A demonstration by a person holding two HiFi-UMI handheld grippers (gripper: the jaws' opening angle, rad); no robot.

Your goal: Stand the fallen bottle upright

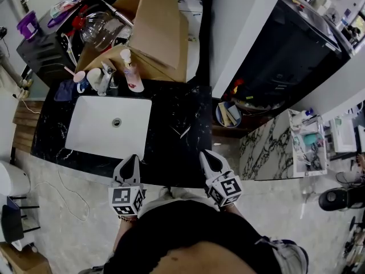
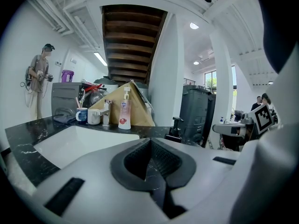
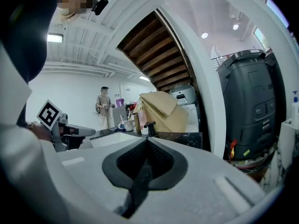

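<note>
A clear pump bottle [image 1: 132, 72] with pink contents and a red label stands upright at the back of the black marble counter [image 1: 177, 153], just right of the faucet [image 1: 106, 76]. The left gripper view shows the bottle [image 2: 124, 110] far ahead. A small black pump-topped object [image 2: 176, 127] stands on the counter nearer the grippers, and it also shows in the right gripper view [image 3: 149, 127]. My left gripper [image 1: 131, 162] and right gripper [image 1: 209, 157] hover at the counter's front edge. Both are shut with nothing in them, their jaws meeting in each gripper view.
A white sink [image 1: 108, 127] is set in the counter's left half. Two cups [image 1: 85, 80] stand left of the faucet, with a cardboard box [image 1: 154, 33] behind. A dark bin [image 2: 196, 113] and a marble-topped unit [image 1: 268, 147] stand to the right. A person [image 2: 39, 76] stands far off.
</note>
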